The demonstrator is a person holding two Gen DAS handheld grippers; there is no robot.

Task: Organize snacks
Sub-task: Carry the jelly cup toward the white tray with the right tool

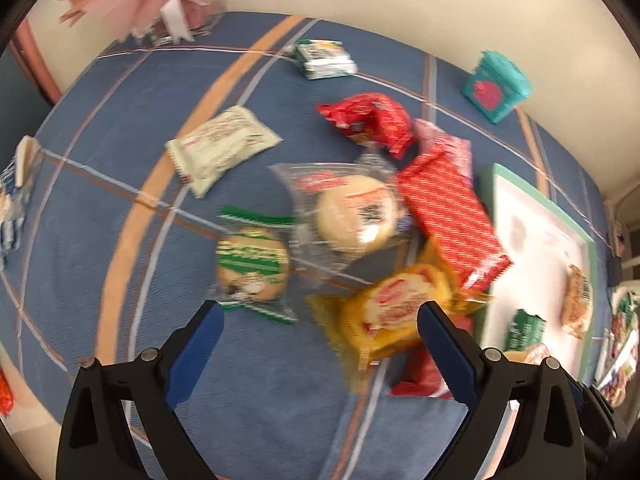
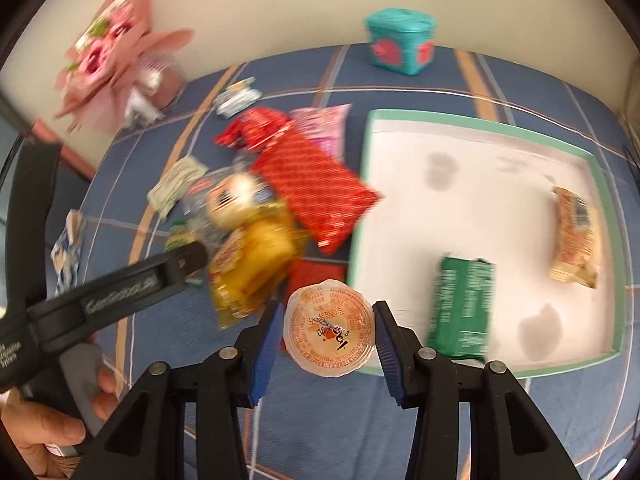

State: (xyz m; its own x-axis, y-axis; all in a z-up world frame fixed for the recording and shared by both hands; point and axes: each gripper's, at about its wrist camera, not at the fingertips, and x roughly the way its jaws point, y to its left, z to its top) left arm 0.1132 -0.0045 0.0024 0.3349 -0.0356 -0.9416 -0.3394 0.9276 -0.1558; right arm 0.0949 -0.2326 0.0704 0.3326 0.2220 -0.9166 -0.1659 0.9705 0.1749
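My right gripper (image 2: 329,330) pinches a round, foil-lidded jelly cup (image 2: 329,331) beside the tray's (image 2: 472,118) near-left corner; my left gripper (image 1: 320,316) hangs spread above crinkly wrappers.

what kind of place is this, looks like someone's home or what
Probably a home, a table against a cream wall. It wears a blue plaid tablecloth, a pink paper bouquet leans in the corner beside a teal gift box, and wrapped snacks lie around a green-rimmed tray.
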